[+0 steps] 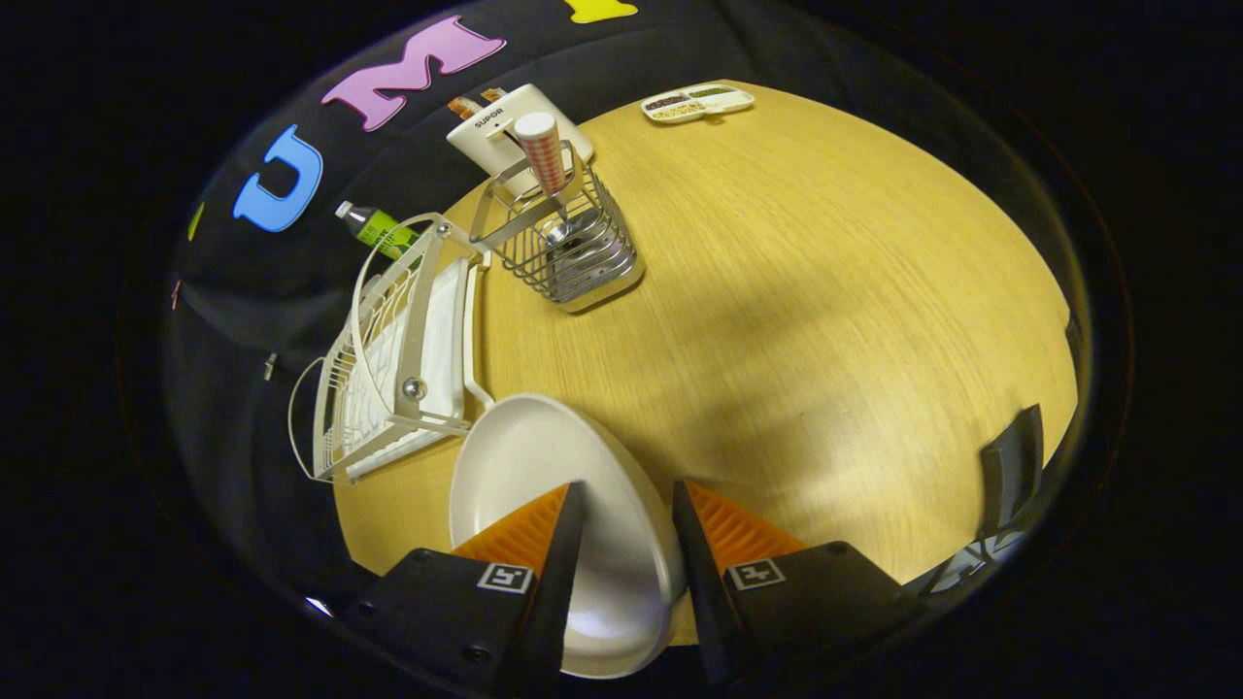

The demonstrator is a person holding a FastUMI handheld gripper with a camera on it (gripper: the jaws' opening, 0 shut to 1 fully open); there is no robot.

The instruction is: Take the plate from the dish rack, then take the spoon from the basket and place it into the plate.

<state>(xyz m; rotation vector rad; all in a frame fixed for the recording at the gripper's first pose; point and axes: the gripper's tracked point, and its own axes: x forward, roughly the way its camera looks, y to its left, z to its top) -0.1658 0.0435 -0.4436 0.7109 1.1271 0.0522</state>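
Note:
The white plate [544, 466] is tilted between my gripper's [627, 490] fingers, just off the front corner of the dish rack [388, 369]. One finger lies on the plate's inner face and the other against its rim from outside, so the gripper is shut on the plate. The white wire dish rack stands at the table's edge, beyond the fingers, with no dish in its slots. Further ahead is the wire basket [568, 248], and the spoon [541, 146] stands in it, checked handle up and bowl down.
A white appliance [505, 121] sits behind the basket and a green bottle [374, 225] behind the rack. At the far side of the round wooden table [825, 291] lies a small divided tray [697, 102]. A dark chair-like object [1010, 466] stands at the table's near rim.

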